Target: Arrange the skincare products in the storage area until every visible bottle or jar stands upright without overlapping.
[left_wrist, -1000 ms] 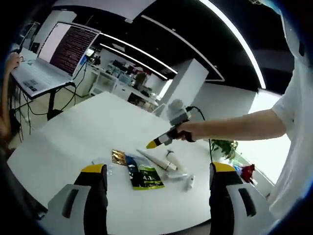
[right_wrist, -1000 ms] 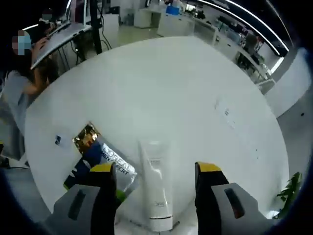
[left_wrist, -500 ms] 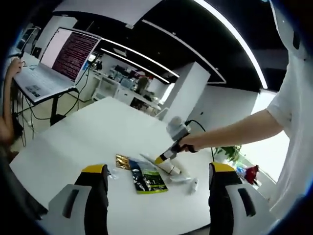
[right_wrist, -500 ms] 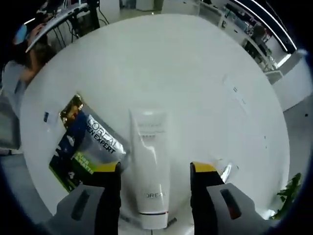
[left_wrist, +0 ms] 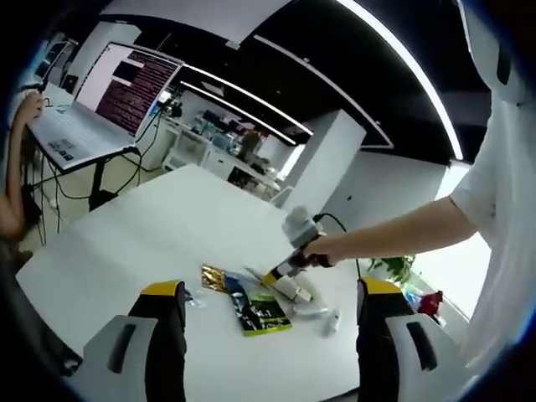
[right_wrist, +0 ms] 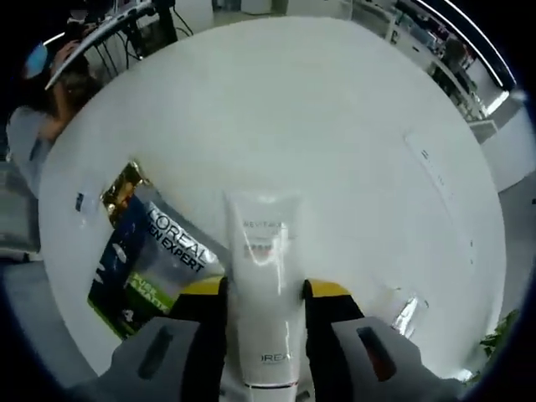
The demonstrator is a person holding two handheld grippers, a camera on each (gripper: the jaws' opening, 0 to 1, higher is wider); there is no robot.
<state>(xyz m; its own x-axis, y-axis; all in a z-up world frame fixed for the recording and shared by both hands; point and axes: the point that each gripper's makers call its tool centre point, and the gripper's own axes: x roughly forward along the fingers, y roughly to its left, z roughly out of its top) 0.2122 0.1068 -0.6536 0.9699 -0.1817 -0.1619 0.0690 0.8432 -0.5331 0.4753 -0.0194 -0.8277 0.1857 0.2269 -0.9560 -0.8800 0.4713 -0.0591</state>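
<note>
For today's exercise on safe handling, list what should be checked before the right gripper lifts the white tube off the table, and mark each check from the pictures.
1. Right gripper jaws against both sides of the white tube: ok.
2. Grip firm enough to lift: cannot tell.
3. Tube upright: not ok, it lies flat on the table.
4. Tube clear of the dark sachet: cannot tell; their edges meet.
5. Left gripper out of the way: ok, open, held back from the products.

right tool (right_wrist: 265, 290) now closed in on the white tube (right_wrist: 265, 293), jaws against its sides, earlier spread wide
</note>
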